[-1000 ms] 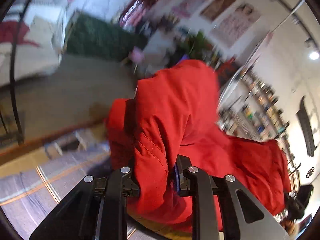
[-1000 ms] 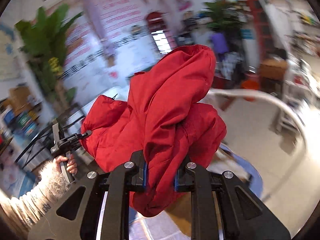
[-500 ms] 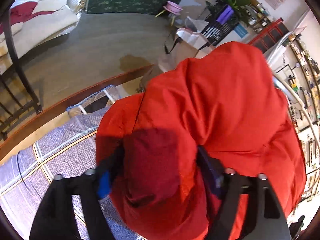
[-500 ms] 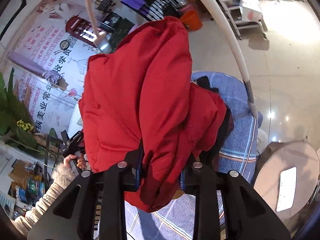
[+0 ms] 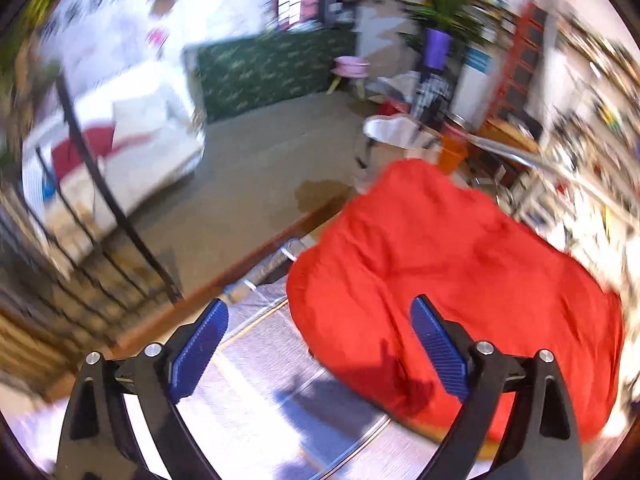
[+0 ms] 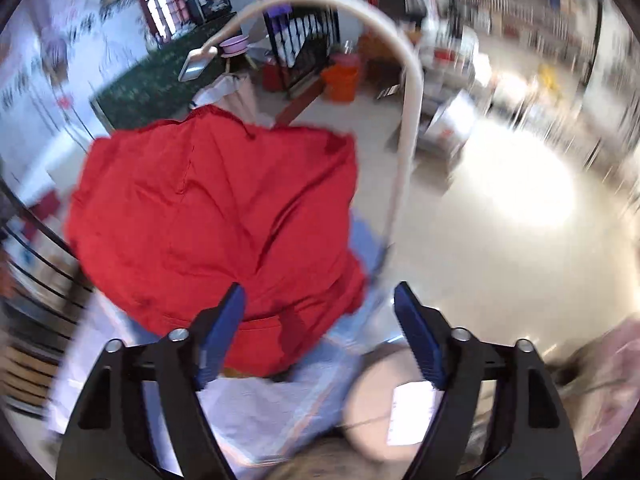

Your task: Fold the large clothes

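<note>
Lying in a puffy heap on the table covered by a pale blue checked cloth [image 5: 256, 384], the bulky red padded jacket [image 5: 452, 280] is sitting at two o'clock in the left wrist view and at ten o'clock in the right wrist view. Both pairs of jaws are opening at this moment: the left gripper [image 5: 316, 340] is spreading about as wide as it goes, with only the jacket's near edge showing between its blue pads and neither pad pressing on it; the right gripper [image 6: 320, 332] is also spreading wide, its left pad overlapping the red hem in the picture, yet nothing is being clamped.

Judging from how the garment is resting, the puffy bundle may be springing open or sliding toward the far table edge, since nothing is pinning it and the filling is pushing back. A fold laid this loosely could be coming undone before the next one goes on.

The right wrist view is showing a white curved lamp arm [image 6: 412, 92] rising beside the jacket and a round stool [image 6: 384, 408] below; the left wrist view is showing instead the white sofa [image 5: 132, 148] and the table's wooden edge
</note>
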The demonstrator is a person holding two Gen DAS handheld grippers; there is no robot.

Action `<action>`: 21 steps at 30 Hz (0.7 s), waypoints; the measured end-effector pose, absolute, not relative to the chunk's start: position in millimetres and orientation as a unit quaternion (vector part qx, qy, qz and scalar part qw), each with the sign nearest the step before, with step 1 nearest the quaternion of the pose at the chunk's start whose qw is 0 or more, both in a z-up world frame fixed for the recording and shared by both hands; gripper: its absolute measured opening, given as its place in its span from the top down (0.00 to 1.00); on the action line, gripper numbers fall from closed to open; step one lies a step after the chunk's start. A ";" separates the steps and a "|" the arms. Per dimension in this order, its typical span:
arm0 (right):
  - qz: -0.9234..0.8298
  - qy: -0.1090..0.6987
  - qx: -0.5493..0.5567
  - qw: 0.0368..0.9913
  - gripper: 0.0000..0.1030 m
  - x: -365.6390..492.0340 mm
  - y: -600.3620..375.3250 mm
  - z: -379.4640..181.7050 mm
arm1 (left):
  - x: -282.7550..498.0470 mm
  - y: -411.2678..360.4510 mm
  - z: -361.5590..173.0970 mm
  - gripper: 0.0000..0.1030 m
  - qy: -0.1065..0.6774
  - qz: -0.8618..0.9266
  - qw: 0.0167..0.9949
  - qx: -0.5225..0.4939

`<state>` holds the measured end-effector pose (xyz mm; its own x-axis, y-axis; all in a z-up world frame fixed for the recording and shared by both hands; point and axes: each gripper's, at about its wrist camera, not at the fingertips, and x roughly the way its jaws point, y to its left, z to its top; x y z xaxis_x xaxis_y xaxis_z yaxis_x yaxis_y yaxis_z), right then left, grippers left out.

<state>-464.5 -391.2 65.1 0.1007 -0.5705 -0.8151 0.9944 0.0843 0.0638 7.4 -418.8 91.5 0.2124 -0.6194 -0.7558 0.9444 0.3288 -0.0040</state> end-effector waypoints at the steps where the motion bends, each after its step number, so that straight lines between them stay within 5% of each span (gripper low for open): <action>1: -0.592 0.331 0.301 0.670 0.19 -455.1 -384.7 78.6 | -10.2 -408.9 101.4 0.06 0.315 -0.538 0.738 0.256; 7: -0.503 0.340 0.292 0.739 0.13 -393.9 -369.0 108.6 | -81.1 -390.5 115.8 0.06 0.293 -0.560 0.703 0.328; 21: -0.527 0.375 0.288 0.706 0.11 -341.0 -364.8 89.9 | -156.5 -385.9 93.5 0.06 0.288 -0.504 0.714 0.392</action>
